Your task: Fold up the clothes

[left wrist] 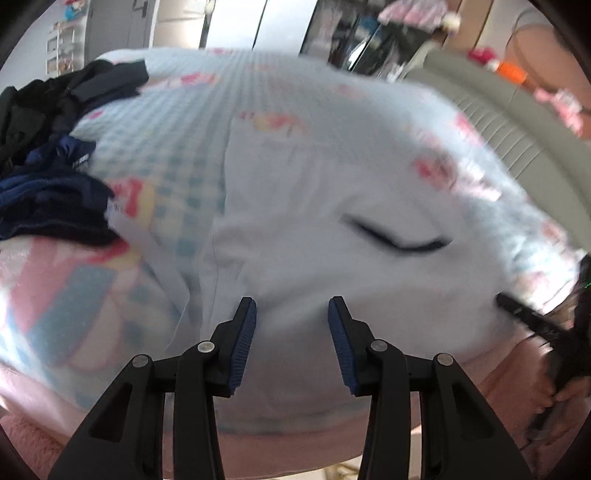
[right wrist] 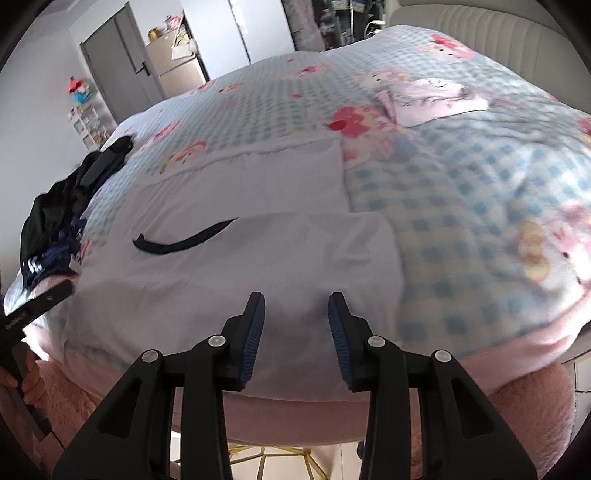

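A white garment (left wrist: 332,206) lies spread flat on the bed, with a curved black trim (left wrist: 399,240) near its middle. It is blurred in the left wrist view. My left gripper (left wrist: 295,306) hovers open over its near left part, with nothing pinched between the blue pads. My right gripper (right wrist: 297,301) stands open over the garment (right wrist: 240,258) near its front edge, right of the black trim (right wrist: 184,240). The garment's right side is folded over in a straight edge. Each view shows a finger (left wrist: 524,314) of the other gripper, finger (right wrist: 51,293), at its edge.
The bed has a blue checked quilt (right wrist: 461,177) with cartoon prints and a pink fleece blanket (right wrist: 517,354) along the front. A pile of dark clothes (left wrist: 48,155) sits at the left. A folded pink garment (right wrist: 436,99) lies far right. A beige headboard (right wrist: 461,22) stands behind.
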`<state>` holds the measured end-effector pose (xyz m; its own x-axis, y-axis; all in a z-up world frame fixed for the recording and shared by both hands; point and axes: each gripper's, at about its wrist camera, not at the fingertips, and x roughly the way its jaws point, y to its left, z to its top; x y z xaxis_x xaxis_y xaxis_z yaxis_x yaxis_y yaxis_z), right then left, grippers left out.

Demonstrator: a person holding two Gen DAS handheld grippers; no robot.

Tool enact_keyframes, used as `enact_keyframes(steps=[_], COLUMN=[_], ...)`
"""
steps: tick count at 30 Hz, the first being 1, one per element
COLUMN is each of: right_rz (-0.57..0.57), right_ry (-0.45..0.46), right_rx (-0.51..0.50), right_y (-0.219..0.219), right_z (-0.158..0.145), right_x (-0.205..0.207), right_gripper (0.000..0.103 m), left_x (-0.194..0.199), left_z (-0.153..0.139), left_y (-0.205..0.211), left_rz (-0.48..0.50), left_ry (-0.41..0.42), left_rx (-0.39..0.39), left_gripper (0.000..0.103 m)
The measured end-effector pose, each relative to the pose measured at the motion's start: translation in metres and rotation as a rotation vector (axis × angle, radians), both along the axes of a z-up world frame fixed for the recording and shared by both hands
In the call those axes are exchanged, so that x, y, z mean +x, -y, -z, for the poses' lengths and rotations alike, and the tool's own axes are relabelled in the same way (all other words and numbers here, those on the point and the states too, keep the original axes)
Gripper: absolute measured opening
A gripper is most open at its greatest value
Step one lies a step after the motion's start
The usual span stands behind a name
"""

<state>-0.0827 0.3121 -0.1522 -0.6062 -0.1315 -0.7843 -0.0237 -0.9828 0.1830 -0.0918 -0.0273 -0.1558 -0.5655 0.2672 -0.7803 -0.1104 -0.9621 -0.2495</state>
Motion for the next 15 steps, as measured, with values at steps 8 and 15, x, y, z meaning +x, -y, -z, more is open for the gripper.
enact_keyframes(steps=[8,15], right_rz=[0.018,-0.066], right_ry=[0.045,-0.084], right_rx=[0.039,0.053], right_y=[-0.018,0.013], right_z=[0.016,-0.02], right_x=[0.005,0.004], right_gripper=[0.039,0.041], left_x=[0.014,0.014], left_z=[0.007,-0.035], left_y=[0.021,-0.001], left_rz=[-0.025,0.018], left_ry=[0.087,-0.119], left_rx=[-0.045,-0.021], left_gripper=[0.053,0.05])
